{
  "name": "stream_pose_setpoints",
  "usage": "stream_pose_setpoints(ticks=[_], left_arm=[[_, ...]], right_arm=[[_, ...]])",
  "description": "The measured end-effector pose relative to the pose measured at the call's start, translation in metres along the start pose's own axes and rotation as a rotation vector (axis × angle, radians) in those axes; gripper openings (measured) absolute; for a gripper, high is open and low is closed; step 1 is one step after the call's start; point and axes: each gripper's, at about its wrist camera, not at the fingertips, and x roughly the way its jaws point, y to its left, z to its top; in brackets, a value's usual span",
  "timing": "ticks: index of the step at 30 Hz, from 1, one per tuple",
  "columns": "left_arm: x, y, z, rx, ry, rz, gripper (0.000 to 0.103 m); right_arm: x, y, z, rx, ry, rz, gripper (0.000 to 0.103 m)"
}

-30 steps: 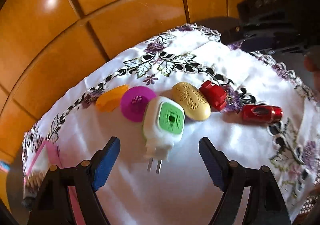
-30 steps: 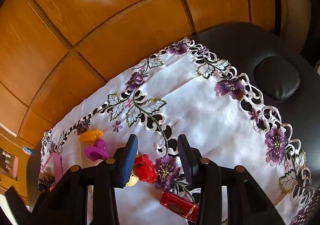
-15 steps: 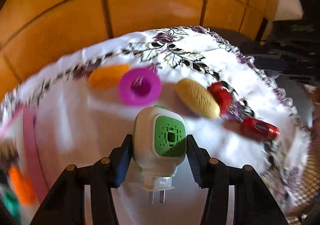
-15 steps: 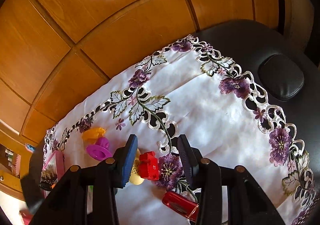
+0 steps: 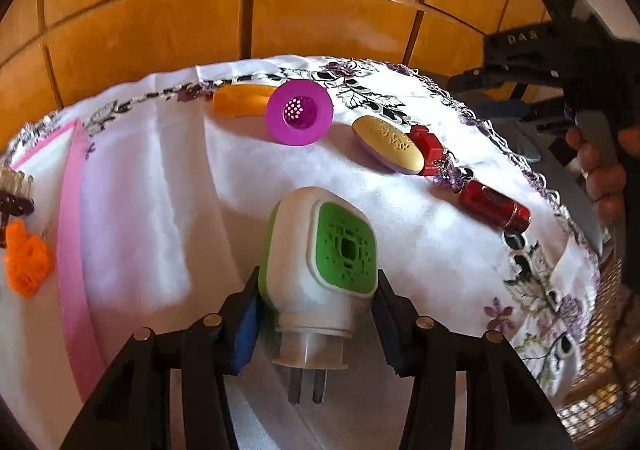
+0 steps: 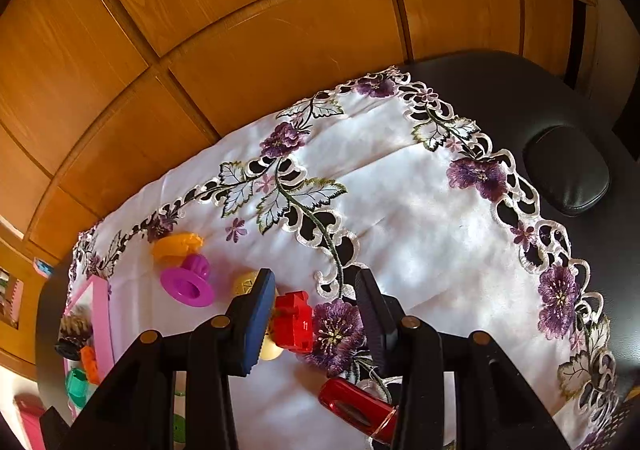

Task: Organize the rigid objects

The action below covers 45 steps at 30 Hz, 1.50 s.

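Observation:
My left gripper (image 5: 316, 314) is shut on a white and green plug-in device (image 5: 320, 262), held above the white embroidered cloth (image 5: 168, 210), prongs toward the camera. On the cloth lie an orange piece (image 5: 240, 100), a magenta strainer (image 5: 299, 116), a yellow oval case (image 5: 388, 144), a red block (image 5: 428, 144) and a red cylinder (image 5: 494, 206). My right gripper (image 6: 316, 314) is open and empty above the red block (image 6: 294, 320). The red cylinder (image 6: 354, 404), strainer (image 6: 188, 282) and orange piece (image 6: 176, 244) also show there.
A pink tray (image 5: 72, 250) at the left holds an orange toy (image 5: 26, 264) and dark items. Wooden panels (image 6: 240, 30) rise behind the table. A black padded surface (image 6: 568, 166) lies to the right of the cloth. The right tool and hand (image 5: 600, 170) show at the right.
My left gripper closed on the plug-in device and lifted it off the cloth, swinging left so the pink tray came into view. My right gripper barely moved.

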Motion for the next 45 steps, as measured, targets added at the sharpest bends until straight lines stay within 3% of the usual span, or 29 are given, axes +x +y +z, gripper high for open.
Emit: stream_pose_setpoints(ticks=[4,7,13,16,18,20,25,30,34,37,39,44,45], left_arm=[[-0.001,0.002,-0.002,0.003,-0.015,0.0,0.05],[-0.001,-0.002,-0.004,0.02,-0.022,0.018,0.05],[-0.003,-0.002,-0.006,0.017,-0.043,0.013,0.049],[-0.003,-0.002,-0.006,0.016,-0.049,0.01,0.049],[-0.004,0.0,-0.007,0.003,-0.054,-0.005,0.049],[-0.004,0.003,-0.007,-0.009,-0.058,-0.02,0.049],[-0.004,0.006,-0.008,-0.032,-0.066,-0.048,0.049],[-0.004,0.01,-0.01,-0.049,-0.072,-0.071,0.049],[-0.005,0.009,-0.011,-0.048,-0.075,-0.072,0.049],[-0.004,0.008,-0.011,-0.047,-0.076,-0.072,0.049],[-0.004,0.008,-0.011,-0.048,-0.075,-0.072,0.05],[-0.004,0.007,-0.011,-0.045,-0.074,-0.068,0.05],[-0.004,0.007,-0.011,-0.045,-0.074,-0.067,0.05]], right_arm=[[0.001,0.001,0.0,-0.003,0.002,0.007,0.042],[0.005,0.004,-0.002,-0.006,0.031,0.061,0.042],[0.025,0.04,-0.007,-0.11,0.16,0.195,0.043],[0.034,0.066,0.004,-0.129,0.194,0.231,0.055],[0.041,0.088,0.016,-0.142,0.195,0.242,0.07],[0.05,0.107,0.027,-0.164,0.204,0.25,0.076],[0.09,0.161,0.044,-0.249,0.276,0.213,0.083],[0.134,0.182,0.043,-0.247,0.363,0.133,0.084],[0.159,0.189,0.037,-0.25,0.374,0.058,0.085],[0.163,0.197,0.032,-0.315,0.352,0.0,0.074],[0.157,0.195,0.033,-0.302,0.341,0.013,0.028],[0.133,0.189,0.03,-0.343,0.311,0.043,0.026],[0.126,0.187,0.029,-0.356,0.295,0.042,0.021]])
